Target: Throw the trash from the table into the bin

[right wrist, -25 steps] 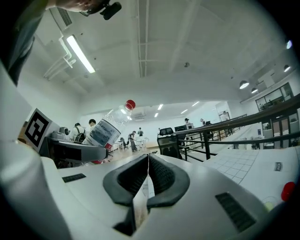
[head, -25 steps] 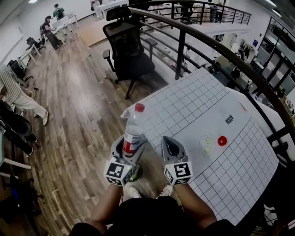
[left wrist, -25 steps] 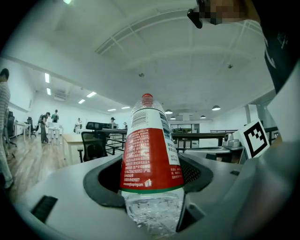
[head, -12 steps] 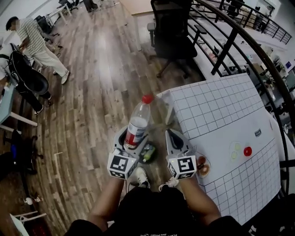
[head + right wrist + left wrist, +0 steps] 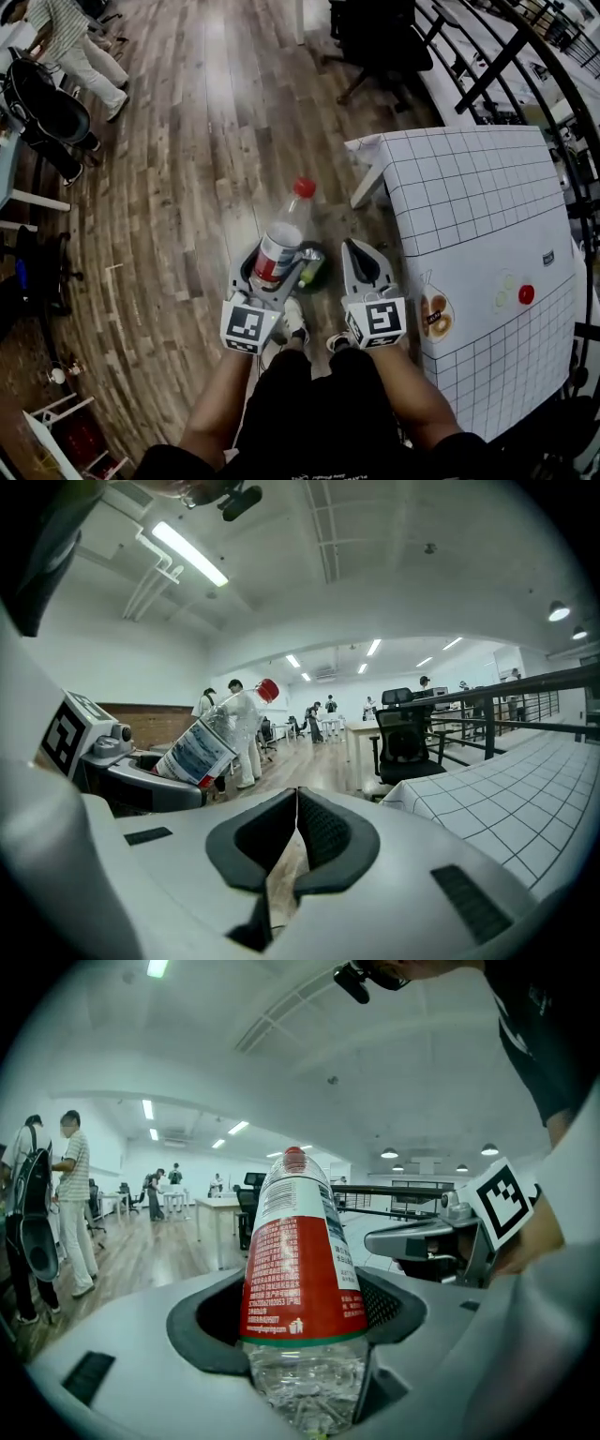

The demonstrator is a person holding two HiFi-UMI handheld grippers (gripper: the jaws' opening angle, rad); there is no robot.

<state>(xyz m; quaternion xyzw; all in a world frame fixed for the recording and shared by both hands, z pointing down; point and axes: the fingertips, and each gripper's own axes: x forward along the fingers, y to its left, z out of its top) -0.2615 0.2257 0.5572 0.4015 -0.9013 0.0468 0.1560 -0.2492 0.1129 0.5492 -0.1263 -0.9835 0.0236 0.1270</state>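
Left gripper (image 5: 274, 264) (image 5: 300, 1314): jaws held part-way open by a clear plastic bottle (image 5: 279, 246) (image 5: 298, 1269) clamped between them, with the pads pressing on its lower body around the bottom edge of the red-and-white label. The clear base looks creased. The red cap points away from me and leans a little toward my right in the head view. The right gripper view shows the same bottle (image 5: 211, 738) tilted, cap uppermost. The bottle is off the table and held above the wooden floor (image 5: 178, 187). Its gripped end overlaps the left edge of a small dark bin (image 5: 317, 262) that stands on the floor just in front of my shoes. Something green lies inside the bin, and I cannot tell what it is. Right gripper (image 5: 362, 255) (image 5: 296, 803): jaws closed flat against each other with nothing between them. It hangs beside the left gripper, near the table's edge and not touching it. The table (image 5: 469, 206) (image 5: 525, 789), under a white gridded cloth, is to my right. On it lie a red cap (image 5: 526, 293), two pale discs (image 5: 504, 287) just beside the cap, and a round orange-brown item (image 5: 434, 316) at the near edge, close to the right gripper. A black office chair (image 5: 375, 37) stands beyond the table.
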